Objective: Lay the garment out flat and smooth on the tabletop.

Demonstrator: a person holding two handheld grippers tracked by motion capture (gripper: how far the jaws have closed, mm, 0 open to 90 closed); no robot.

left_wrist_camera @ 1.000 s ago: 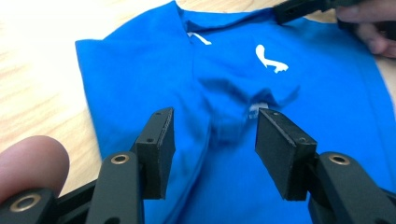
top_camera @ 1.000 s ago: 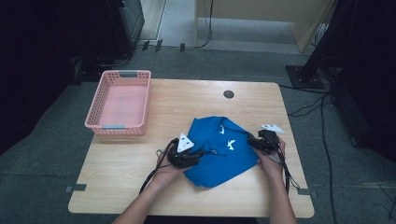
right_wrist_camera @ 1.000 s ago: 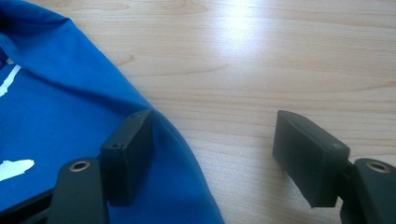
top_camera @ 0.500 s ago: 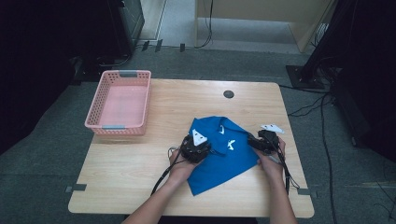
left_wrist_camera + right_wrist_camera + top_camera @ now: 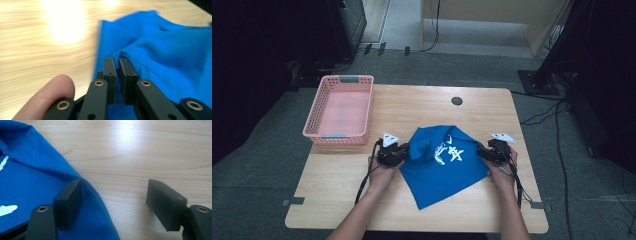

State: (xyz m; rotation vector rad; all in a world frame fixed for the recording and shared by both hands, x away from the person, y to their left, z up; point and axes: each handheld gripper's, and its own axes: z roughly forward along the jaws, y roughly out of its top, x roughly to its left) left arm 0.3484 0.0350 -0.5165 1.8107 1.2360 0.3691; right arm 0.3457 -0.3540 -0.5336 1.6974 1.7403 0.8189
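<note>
The fingers (image 5: 110,75) of the left gripper (image 5: 393,153) were pinched together on a stitched hem of the blue cloth (image 5: 439,162), lifting a fold of it off the bench (image 5: 422,107). The right gripper (image 5: 493,150) had its fingers (image 5: 68,202) spread wide apart, one over the cloth's right edge and the other over bare wood. The cloth, printed with white marks, lay rumpled on the bench between the two grippers. A pink basket (image 5: 317,122) stood at the far left.
</note>
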